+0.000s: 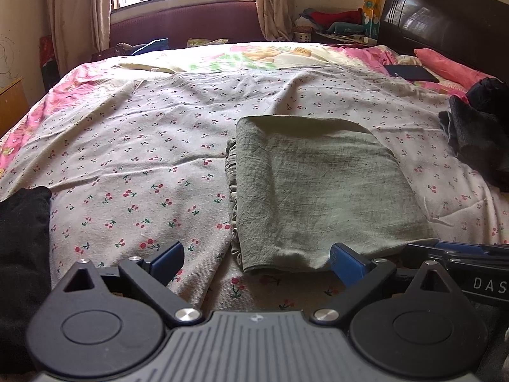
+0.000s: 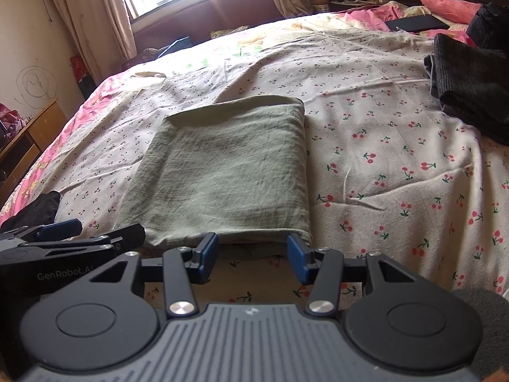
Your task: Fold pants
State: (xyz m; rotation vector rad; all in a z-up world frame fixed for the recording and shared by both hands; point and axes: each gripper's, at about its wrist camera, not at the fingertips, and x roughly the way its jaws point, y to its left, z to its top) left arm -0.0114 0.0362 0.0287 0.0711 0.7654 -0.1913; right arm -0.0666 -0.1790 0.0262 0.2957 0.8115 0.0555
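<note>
You are working over a bed point(image 1: 133, 146) spread with a cherry-print sheet, and the green pants point(image 1: 318, 191) are lying near its front edge, already folded into a compact rectangle with the gathered waistband showing along its left side. To your right a dark heap of clothes point(image 2: 470, 89) is sitting well apart from them, and another dark garment point(image 1: 22, 238) is lying at the left edge.

Your left claw point(image 1: 256, 259) is hanging wide, gripping nothing, its right finger just beside the near left corner of the pants. Your right claw point(image 2: 253, 253) is standing moderately wide and empty too, its fingertips at the near edge of the fold; whether they are touching the cloth is hard to tell from this angle.

By the look of it, the folding is nearly or fully done. If another fold is wanted, you are needing to pinch both near corners and carry them to the far edge; otherwise, lift the bundle aside evenly.
</note>
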